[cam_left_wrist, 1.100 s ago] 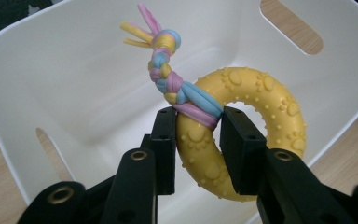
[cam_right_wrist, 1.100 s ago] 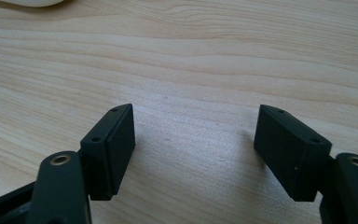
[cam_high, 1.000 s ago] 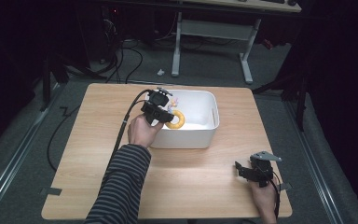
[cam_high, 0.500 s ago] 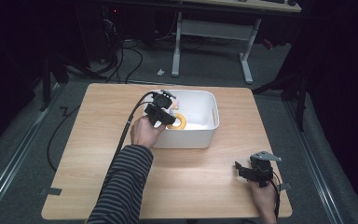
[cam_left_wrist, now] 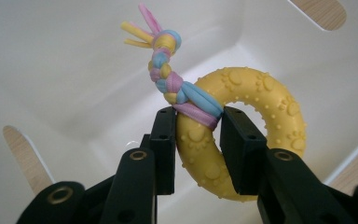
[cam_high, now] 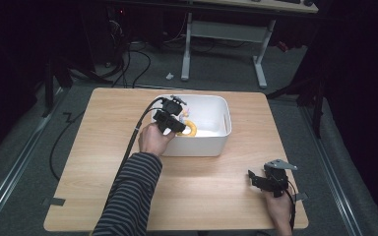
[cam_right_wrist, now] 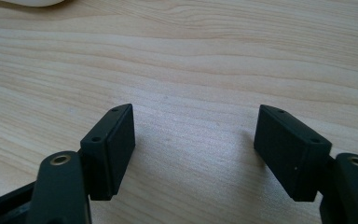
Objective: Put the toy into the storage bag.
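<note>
— What is being held, and how many of it?

— One toy: a yellow rubber ring (cam_left_wrist: 242, 140) studded with paw prints and bumps, with one braided cord (cam_left_wrist: 172, 79) of pink, blue and yellow looped round it. The braid stands up from the ring and ends in a few loose strands.

— Where is it?

— Inside the one white bin (cam_high: 216, 142), raised off the floor of the bin as far as the left gripper view shows. In the high view the ring (cam_high: 189, 129) sits at the bin's left half, just past the near-left wall.

— What has hold of it?

— The left gripper (cam_left_wrist: 197, 149). Its two black jaws are closed on the ring's band right where the cord wraps it, one jaw on each side, both touching the rubber. In the high view that left gripper (cam_high: 170, 118) reaches over the bin's left rim, held by a hand (cam_high: 153, 140) coming out of one striped sleeve (cam_high: 128, 196).

— And the other one?

— The right gripper (cam_right_wrist: 193, 149) has its two jaws spread wide with nothing between them, just above bare wood. In the high view it (cam_high: 270, 179) is at the near right corner of the wooden surface (cam_high: 103, 147), well apart from the bin.

— How many cutouts does the bin have?

— Two handle slots are visible in the left gripper view, wood showing through each.
</note>
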A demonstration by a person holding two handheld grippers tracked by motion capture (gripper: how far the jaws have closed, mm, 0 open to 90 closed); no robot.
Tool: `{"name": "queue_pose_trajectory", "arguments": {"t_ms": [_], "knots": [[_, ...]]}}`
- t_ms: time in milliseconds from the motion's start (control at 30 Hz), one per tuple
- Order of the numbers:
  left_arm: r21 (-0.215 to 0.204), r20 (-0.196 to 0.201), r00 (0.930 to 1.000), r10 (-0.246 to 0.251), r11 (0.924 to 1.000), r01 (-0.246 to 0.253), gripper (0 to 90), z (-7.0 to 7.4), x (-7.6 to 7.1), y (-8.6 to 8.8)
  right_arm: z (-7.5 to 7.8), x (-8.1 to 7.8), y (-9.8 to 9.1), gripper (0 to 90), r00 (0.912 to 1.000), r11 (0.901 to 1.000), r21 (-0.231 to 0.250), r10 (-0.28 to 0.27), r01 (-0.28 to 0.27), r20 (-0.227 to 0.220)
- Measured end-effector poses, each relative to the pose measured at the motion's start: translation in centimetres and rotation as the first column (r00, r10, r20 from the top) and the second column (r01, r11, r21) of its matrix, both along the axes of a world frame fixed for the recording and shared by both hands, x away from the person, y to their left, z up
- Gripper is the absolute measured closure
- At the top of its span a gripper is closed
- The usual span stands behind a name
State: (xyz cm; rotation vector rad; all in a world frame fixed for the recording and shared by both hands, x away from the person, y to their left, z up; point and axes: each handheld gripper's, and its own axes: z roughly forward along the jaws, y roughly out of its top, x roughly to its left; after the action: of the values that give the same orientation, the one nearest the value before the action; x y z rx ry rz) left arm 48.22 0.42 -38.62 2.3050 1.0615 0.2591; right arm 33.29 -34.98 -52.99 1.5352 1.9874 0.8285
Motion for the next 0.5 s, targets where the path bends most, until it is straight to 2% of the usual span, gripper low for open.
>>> {"name": "queue_pose_trajectory", "arguments": {"t_ms": [100, 200, 300, 500], "knots": [[0.002, -0.004, 1.0, 0.001, 1.0, -0.001, 66.9, 0.0, 0.0, 0.0, 0.0, 0.0, 0.0, 29.3, 1.0, 1.0, 0.0, 0.0, 0.0, 0.0], [-0.02, -0.001, 1.0, 0.001, 0.9998, -0.001, 65.3, 0.2, -0.1, 0.1, 0.0, 0.0, 0.0, 29.3, 1.0, 1.0, 0.0, 0.0, 0.0, 0.0], [-0.046, -0.006, 1.0, 0.003, 0.9989, -0.003, 56.6, 0.5, -0.2, 0.4, 0.0, 0.0, 0.0, 29.3, 1.0, 1.0, 0.0, 0.0, 0.0, 0.0], [-0.069, 0.023, 0.9997, 0.009, 0.9976, -0.007, 50.9, 1.3, -0.9, 1.1, 0.0, 0.0, 0.0, 28.9, 1.0, 1.0, -0.001, 0.005, -0.005, 0.001]]}}
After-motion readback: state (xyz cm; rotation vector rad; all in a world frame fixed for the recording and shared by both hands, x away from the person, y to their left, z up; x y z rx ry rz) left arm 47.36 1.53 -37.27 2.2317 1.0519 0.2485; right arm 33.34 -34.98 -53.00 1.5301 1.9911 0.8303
